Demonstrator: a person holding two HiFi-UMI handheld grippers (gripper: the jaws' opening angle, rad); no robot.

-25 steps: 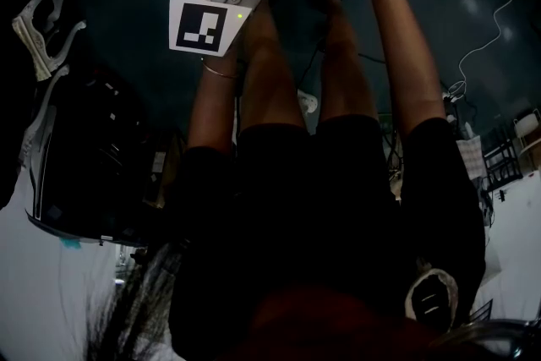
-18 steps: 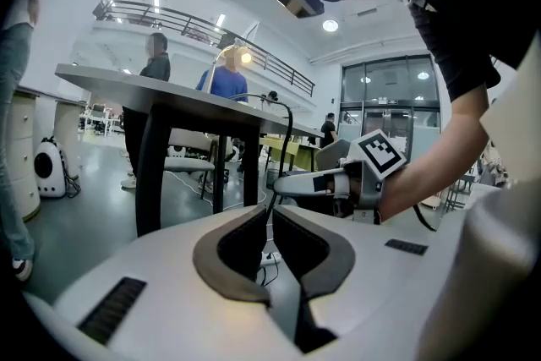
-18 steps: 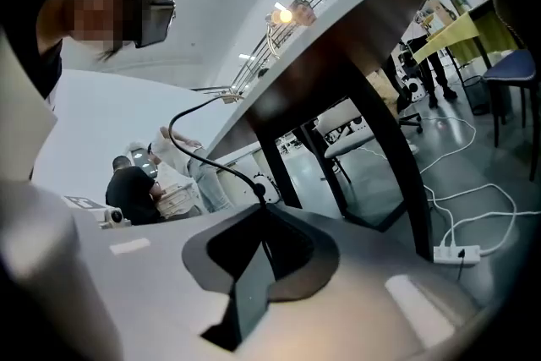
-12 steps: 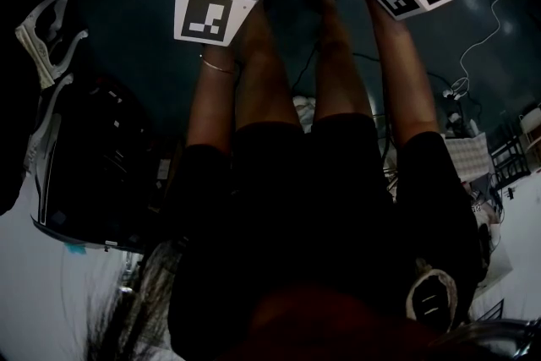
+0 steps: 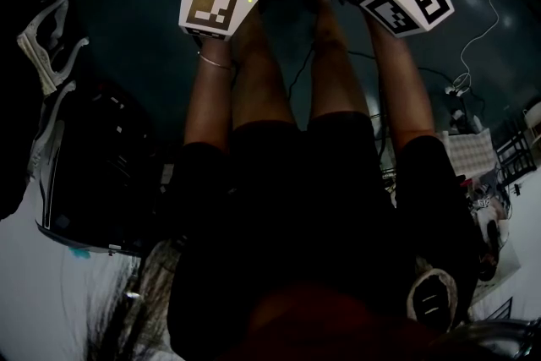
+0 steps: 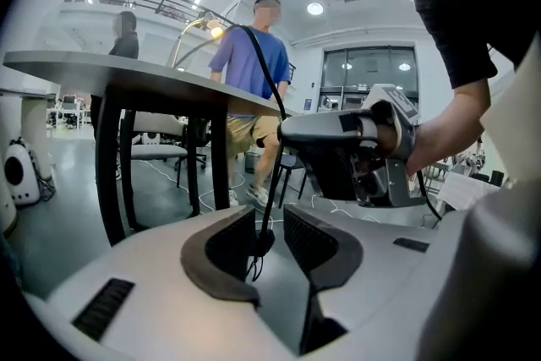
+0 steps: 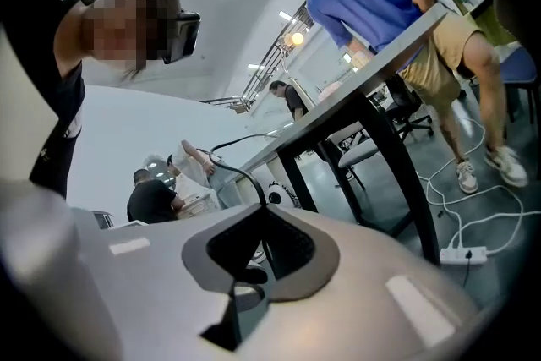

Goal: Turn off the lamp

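Lamp (image 6: 218, 31) glows on the far table; its thin black cord (image 6: 274, 182), likely limp and light, is pinched in the right gripper's (image 7: 255, 220) closed jaws, while the left gripper's (image 6: 269, 216) jaws stand apart around a small dark lump (image 6: 264, 243), probably the switch, the place to squeeze.

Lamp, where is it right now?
In the left gripper view, upper left: the lit lamp arches above the table, just left of the person in the blue shirt.
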